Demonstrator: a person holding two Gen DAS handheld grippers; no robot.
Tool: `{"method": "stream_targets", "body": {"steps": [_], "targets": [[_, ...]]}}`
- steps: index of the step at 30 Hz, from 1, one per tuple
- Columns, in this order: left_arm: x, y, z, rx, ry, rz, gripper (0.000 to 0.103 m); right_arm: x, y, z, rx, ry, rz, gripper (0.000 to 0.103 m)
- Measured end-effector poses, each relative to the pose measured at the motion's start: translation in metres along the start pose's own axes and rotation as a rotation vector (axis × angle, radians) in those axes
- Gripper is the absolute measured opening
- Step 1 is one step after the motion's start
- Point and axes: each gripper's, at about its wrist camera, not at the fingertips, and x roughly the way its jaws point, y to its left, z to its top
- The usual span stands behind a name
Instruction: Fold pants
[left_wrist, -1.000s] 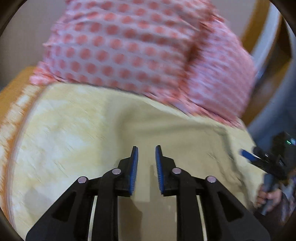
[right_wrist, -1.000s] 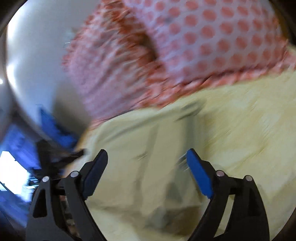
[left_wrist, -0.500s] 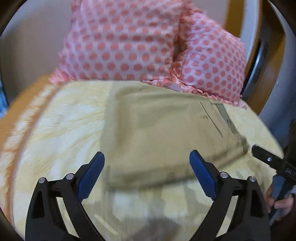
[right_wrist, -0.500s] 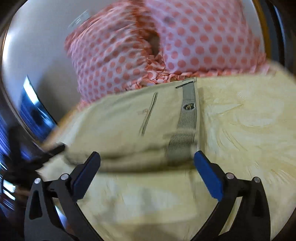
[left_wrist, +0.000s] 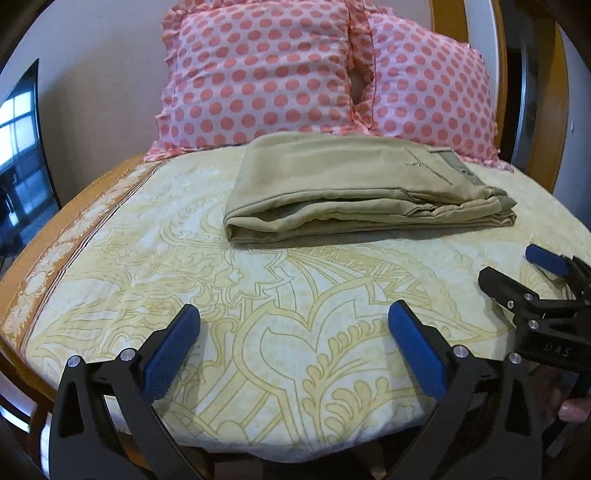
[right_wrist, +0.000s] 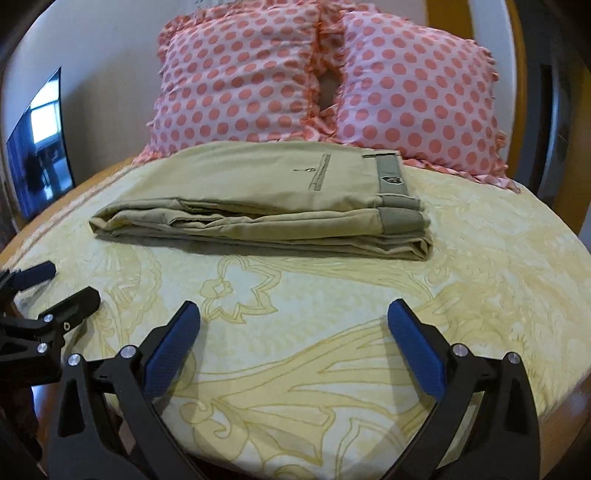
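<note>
Left wrist view: left tool (left_wrist: 293, 332) gapes empty, level above the yellow patterned bedsheet (left_wrist: 258, 295) (right tool (right_wrist: 293, 332) likewise), folded khaki cotton pants (left_wrist: 354, 188) apart.

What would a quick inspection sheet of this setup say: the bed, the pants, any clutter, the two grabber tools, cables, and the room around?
Surface: bedspread, pale yellow with a floral print, orange border at its left edge.
Job's things: khaki pants folded into a flat stack, waistband on top at the right end, lying in front of the pillows.
Clutter: nothing seen on the spread besides the pants.
Grippers: left gripper jaws wide apart, holding nothing; right gripper likewise, both hovering short of the pants.
Cables: nothing seen.
Surroundings: two pink polka-dot pillows side by side against the wall; dark screen at far left; wooden frame behind the pillows.
</note>
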Motion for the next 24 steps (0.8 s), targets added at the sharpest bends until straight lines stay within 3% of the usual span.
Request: {"method": "stream_targets", "body": {"steps": [24], "targets": [[0.0002, 0.0010, -0.0010, 0.000, -0.021, 0.001, 0.102, -0.0024, -0.0004, -0.0025, 0.017, -0.020, -0.027, 0.101]]}}
